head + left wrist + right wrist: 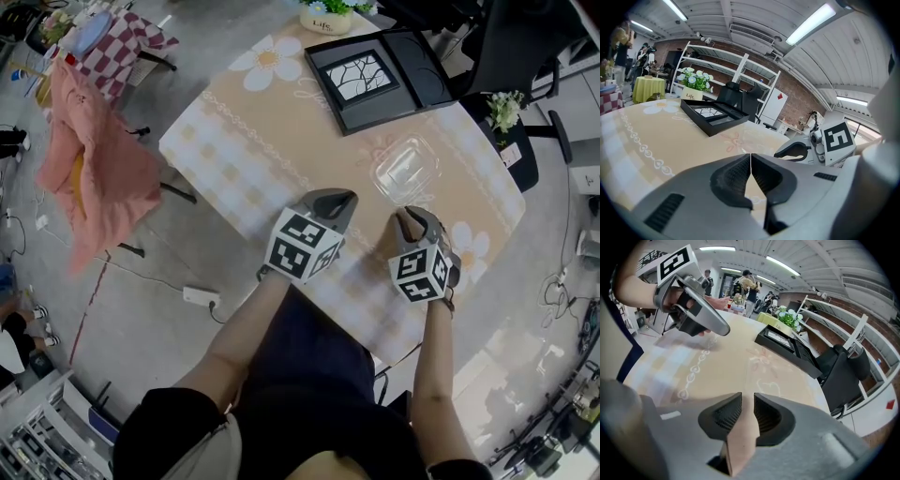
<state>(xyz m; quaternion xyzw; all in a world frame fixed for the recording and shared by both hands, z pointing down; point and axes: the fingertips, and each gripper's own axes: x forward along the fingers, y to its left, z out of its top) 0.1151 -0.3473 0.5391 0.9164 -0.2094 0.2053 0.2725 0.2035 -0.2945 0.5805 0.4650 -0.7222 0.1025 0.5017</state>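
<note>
Clear, thin plastic is the worry here. The shallow, round-cornered transparent plastic container [405, 169] lies on the cloth just ahead of the right tongs [406, 216], and ahead and to the right of the left tongs [348, 198]. Neither touches it.

It looks light and slick, so I judge that a nudge from one tip would slide it along the cloth rather than catch it. A hard pinch on its flimsy rim could buckle it or flip it up. Because it is see-through, its edge is also easy to misjudge against the pattern beneath.

The left tongs are shut tip to tip with nothing between them, so they would have to part before taking anything. The right tongs stand a narrow slot apart and empty, with only cloth showing through. That gap is probably too tight for more than a thin rim.

The jaws are matt grey moulded plastic with dark ribbed pads [727, 416]. Under both tongs spreads a smooth beige tablecloth [309, 150] with pale checks, a white beaded line and daisy prints. Beyond the container, farther from both tongs, sits a rectangular matt black tray [427, 80]. It holds a white panel crazed with black lines [364, 75].
</note>
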